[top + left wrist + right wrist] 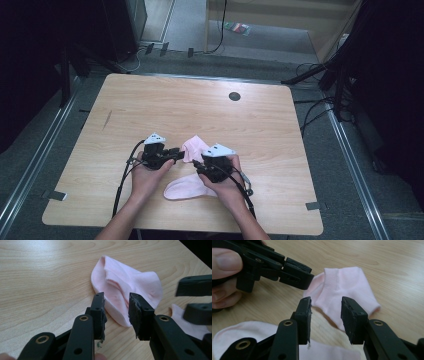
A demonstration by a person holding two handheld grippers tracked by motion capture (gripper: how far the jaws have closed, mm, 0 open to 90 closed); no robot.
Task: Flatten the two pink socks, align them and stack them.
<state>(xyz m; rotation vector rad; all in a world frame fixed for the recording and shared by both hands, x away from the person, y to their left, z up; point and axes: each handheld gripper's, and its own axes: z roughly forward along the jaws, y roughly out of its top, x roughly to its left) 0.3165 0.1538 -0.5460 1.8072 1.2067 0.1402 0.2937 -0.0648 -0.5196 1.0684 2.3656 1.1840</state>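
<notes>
Two pale pink socks lie on the wooden table (200, 107). One is a folded sock (194, 146) (130, 282) (347, 287). The other is a flat sock (187, 189) (242, 336) nearer the front edge. My left gripper (177, 154) (116, 298) points at the folded sock from its left, jaws apart, the sock's near edge showing in the gap without being pinched. My right gripper (197, 165) (325, 303) hovers over the flat sock and faces the folded one, jaws also apart with nothing pressed. Each gripper appears in the other's view: the left gripper (298, 273), the right gripper (195, 300).
A dark round hole (234, 96) sits in the table's far half. Metal rails (45, 150) run along the floor on both sides, and cables (315, 112) trail off the right. Dark stands flank the far corners.
</notes>
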